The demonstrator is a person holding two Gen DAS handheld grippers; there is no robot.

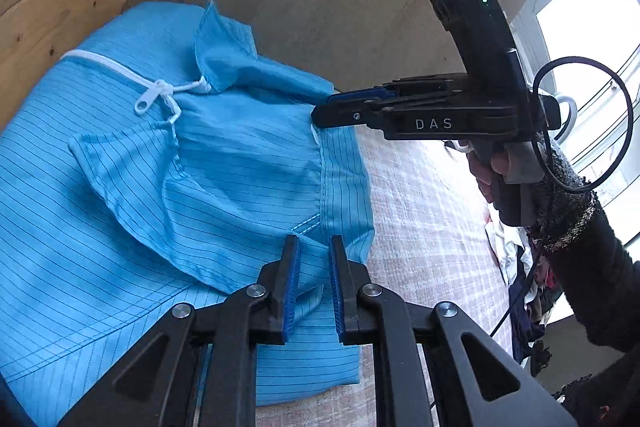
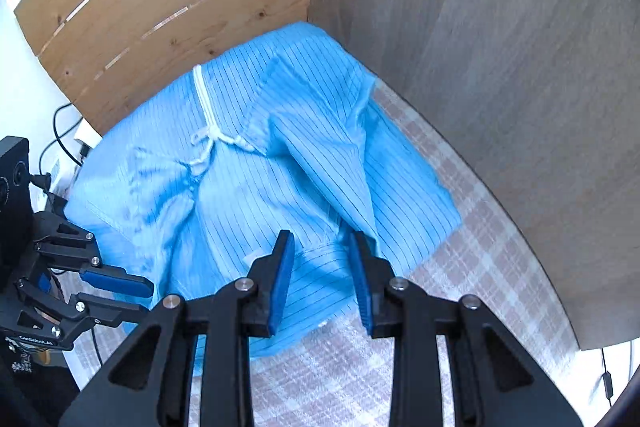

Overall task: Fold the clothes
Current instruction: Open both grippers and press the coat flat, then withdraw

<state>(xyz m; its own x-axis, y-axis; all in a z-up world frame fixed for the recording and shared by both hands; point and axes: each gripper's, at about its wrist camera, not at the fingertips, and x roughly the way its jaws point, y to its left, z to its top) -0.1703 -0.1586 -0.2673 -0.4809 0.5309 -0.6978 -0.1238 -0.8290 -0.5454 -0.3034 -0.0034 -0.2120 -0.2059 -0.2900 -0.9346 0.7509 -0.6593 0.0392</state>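
A blue pinstriped garment (image 1: pixel 120 187) with a white zipper (image 1: pixel 152 95) lies folded on a checked cloth; it also shows in the right wrist view (image 2: pixel 240 167). My left gripper (image 1: pixel 314 255) is open just above the garment's near edge, holding nothing. It also appears at the left of the right wrist view (image 2: pixel 136 297). My right gripper (image 2: pixel 320 267) is open above the garment's near edge, empty. In the left wrist view it (image 1: pixel 324 111) hovers at the garment's right side by the collar.
A pink-and-white checked cloth (image 2: pixel 460 267) covers the surface. A grey panel (image 2: pixel 480 67) stands to the right and a wooden slatted board (image 2: pixel 160 7) behind. A pile of clothes (image 1: pixel 528 287) lies at the right. Cables (image 2: pixel 68 147) hang at the left.
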